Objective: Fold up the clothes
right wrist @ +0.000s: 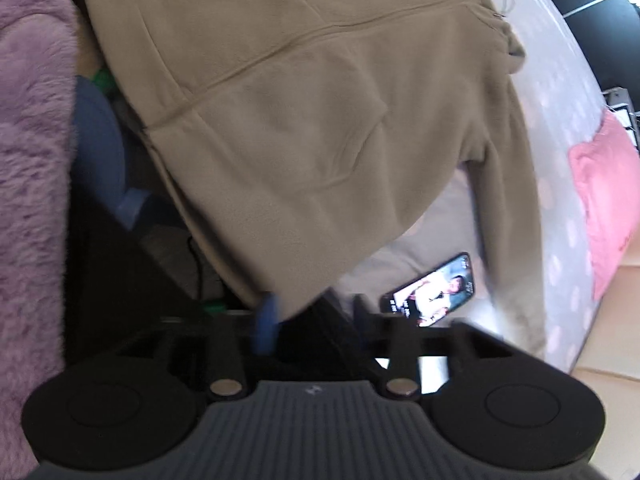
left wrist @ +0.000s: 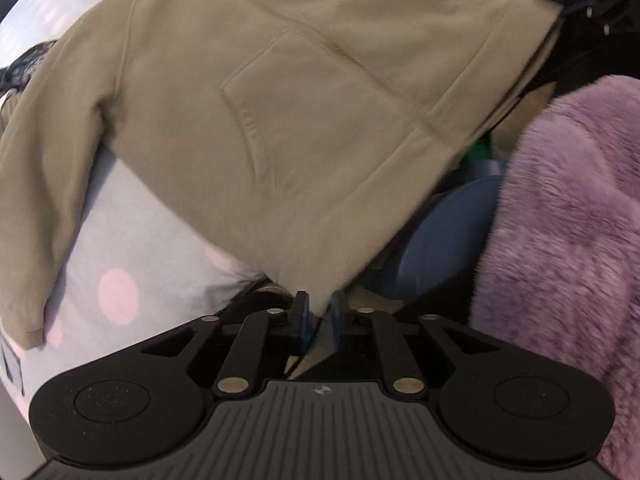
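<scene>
Left gripper (left wrist: 320, 308): mine, pointing down; jaws slightly parted, a hem corner of the tan fleece jacket (left wrist: 280, 112) between them; whether the pads press on it I cannot tell.
Right gripper (right wrist: 316, 312): jaws apart, released; the other hem corner lies against the blue left finger (right wrist: 268, 320), the right one clear of the cloth.
Jacket: spread front-up on the grey sheet with pink dots (left wrist: 132, 248), zip closed, pockets showing, sleeves out to the sides, hem end hanging past the sheet's edge.
Phone (right wrist: 432, 288): lit screen, on the sheet just beside the right gripper.
Purple fluffy fabric (left wrist: 568, 240): beside the hem.
Pink garment (right wrist: 600, 200): well apart, far right of the sheet.
</scene>
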Demonstrator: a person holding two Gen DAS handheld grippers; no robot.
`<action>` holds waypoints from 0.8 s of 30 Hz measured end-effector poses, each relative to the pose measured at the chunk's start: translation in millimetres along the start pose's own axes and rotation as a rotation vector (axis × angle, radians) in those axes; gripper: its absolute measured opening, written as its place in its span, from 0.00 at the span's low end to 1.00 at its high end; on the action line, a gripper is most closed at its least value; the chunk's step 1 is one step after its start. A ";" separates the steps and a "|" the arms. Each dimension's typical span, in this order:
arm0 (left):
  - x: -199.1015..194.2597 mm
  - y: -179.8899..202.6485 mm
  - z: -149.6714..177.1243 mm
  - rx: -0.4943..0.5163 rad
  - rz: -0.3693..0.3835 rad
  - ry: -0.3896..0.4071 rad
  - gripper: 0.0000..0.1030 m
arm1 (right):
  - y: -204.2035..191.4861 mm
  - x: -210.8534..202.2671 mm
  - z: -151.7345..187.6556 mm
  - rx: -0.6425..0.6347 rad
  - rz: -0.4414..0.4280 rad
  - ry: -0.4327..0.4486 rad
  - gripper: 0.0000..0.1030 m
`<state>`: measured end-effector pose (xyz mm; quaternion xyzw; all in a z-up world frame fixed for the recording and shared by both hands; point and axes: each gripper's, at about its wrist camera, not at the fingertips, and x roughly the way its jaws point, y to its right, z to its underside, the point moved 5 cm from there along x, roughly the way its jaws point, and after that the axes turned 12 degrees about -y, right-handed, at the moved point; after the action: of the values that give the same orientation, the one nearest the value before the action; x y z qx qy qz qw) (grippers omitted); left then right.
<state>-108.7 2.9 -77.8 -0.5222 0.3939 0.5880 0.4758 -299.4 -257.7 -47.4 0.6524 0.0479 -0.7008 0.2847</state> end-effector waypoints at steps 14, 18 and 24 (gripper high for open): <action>-38.1 -81.5 -54.3 -0.212 -0.020 0.228 0.22 | 80.0 -0.5 -45.0 0.283 -0.101 0.138 0.41; -45.9 -120.3 -81.4 -0.292 -0.016 0.308 0.22 | 113.1 9.6 -68.2 0.348 -0.113 0.164 0.41; -52.2 -168.6 -121.4 -0.365 -0.006 0.382 0.24 | 181.2 26.6 -103.5 0.504 -0.180 0.219 0.41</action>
<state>84.1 -81.5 -38.0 -0.7020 0.3625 0.5387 0.2926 -123.6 -372.2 -32.3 0.7673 -0.0394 -0.6386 0.0433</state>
